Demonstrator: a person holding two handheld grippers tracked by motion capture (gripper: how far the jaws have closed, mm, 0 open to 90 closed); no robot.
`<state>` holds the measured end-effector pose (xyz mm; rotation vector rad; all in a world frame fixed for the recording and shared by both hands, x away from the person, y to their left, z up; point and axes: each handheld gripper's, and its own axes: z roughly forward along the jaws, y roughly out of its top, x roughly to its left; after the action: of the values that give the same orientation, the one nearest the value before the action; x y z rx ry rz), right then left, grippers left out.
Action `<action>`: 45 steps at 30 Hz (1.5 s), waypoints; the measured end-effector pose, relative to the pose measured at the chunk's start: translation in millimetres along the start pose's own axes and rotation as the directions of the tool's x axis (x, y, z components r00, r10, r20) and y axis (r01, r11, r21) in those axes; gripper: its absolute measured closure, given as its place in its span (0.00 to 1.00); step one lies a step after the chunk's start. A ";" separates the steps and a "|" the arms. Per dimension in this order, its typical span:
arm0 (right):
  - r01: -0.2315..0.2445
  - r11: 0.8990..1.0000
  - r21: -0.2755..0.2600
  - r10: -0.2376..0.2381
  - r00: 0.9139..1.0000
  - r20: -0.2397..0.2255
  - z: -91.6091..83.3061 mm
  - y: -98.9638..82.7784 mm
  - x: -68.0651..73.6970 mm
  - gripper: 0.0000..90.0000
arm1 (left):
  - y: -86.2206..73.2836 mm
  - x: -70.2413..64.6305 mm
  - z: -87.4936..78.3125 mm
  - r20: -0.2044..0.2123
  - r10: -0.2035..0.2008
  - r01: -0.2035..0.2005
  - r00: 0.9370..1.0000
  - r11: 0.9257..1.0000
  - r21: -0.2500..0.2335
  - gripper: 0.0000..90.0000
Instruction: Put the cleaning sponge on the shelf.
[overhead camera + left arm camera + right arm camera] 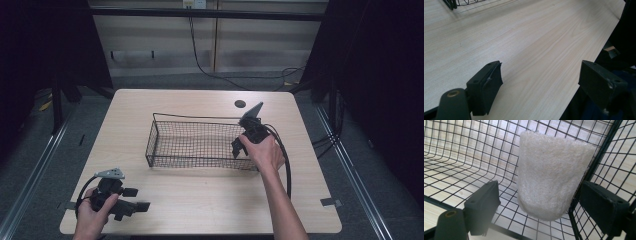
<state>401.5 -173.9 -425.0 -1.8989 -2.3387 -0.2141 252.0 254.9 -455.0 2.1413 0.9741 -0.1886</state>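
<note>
Right tool [534, 202] wide open, white sponge [549, 172] between jaws, unclamped

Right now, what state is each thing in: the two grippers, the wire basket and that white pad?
Left gripper: open, holding nothing, low over the table's near left corner.
Right gripper: open, at the basket's right end, fingers apart on either side of the pad.
Wire basket: upright on the table.
White pad: inside the basket, leaning in its corner, not gripped.
Table: bare wood.
</note>
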 end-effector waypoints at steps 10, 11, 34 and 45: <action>0.037 0.998 -0.049 -0.038 0.999 -0.022 -11.6 -7.0 -1.1 0.18 | 0.0 -0.3 0.3 0.001 0.000 0.000 1.000 1.000 0.003 0.20; 0.038 0.998 -0.052 -0.040 0.999 -0.023 -12.8 -7.9 -1.0 0.18 | -0.1 -0.5 0.5 0.001 0.000 0.000 1.000 1.000 0.002 0.20; 0.168 0.953 -0.252 -0.196 0.976 -0.092 -42.1 -51.3 -3.4 0.22 | -0.5 0.0 1.5 -0.002 0.002 -0.002 1.000 1.000 0.007 0.20; 0.209 0.919 -0.335 -0.256 0.961 -0.101 -46.6 -82.5 -0.4 0.21 | -1.2 -0.6 1.5 0.004 -0.006 0.006 1.000 1.000 0.008 0.20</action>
<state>321.0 -199.6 -382.0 -1.6478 -2.5502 -0.7749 251.0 254.1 -456.4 2.1449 0.9794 -0.1999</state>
